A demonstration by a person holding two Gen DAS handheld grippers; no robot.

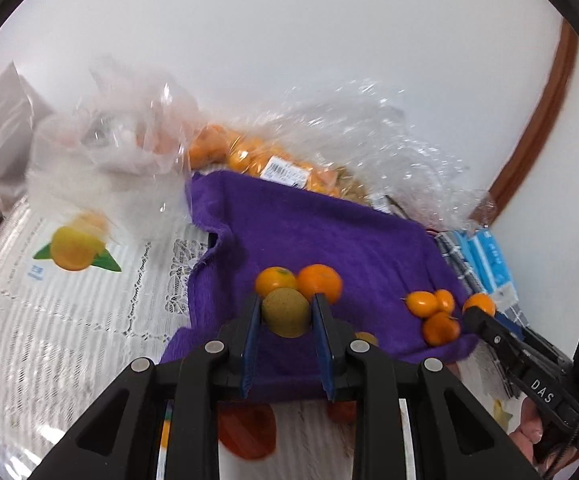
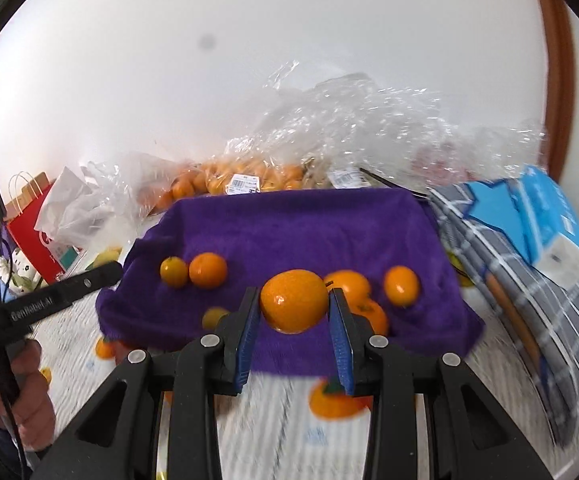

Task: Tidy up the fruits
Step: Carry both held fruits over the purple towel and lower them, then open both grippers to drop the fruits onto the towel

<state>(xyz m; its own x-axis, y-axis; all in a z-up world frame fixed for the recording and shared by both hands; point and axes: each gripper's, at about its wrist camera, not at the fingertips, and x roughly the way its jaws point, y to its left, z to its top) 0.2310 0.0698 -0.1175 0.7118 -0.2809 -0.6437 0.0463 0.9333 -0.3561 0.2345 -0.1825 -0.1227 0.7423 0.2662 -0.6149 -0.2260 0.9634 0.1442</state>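
My left gripper (image 1: 285,312) is shut on a yellow-green round fruit (image 1: 285,314), held over the front of a purple towel (image 1: 329,232). Two oranges (image 1: 319,282) lie on the towel just beyond it. A cluster of small orange fruits (image 1: 433,308) lies at the towel's right. My right gripper (image 2: 293,304) is shut on an orange fruit (image 2: 293,300) above the towel's (image 2: 289,228) front edge. Two oranges (image 2: 207,270) lie at the left and several orange fruits (image 2: 401,285) at the right. The right gripper also shows in the left wrist view (image 1: 477,312).
A clear plastic bag of oranges (image 1: 257,156) lies behind the towel, also in the right wrist view (image 2: 249,176). A blue box (image 2: 545,216) on a grey checked cloth (image 2: 529,280) sits at the right. A red paper bag (image 2: 33,232) stands at the left. A white lace cloth (image 1: 69,320) covers the table.
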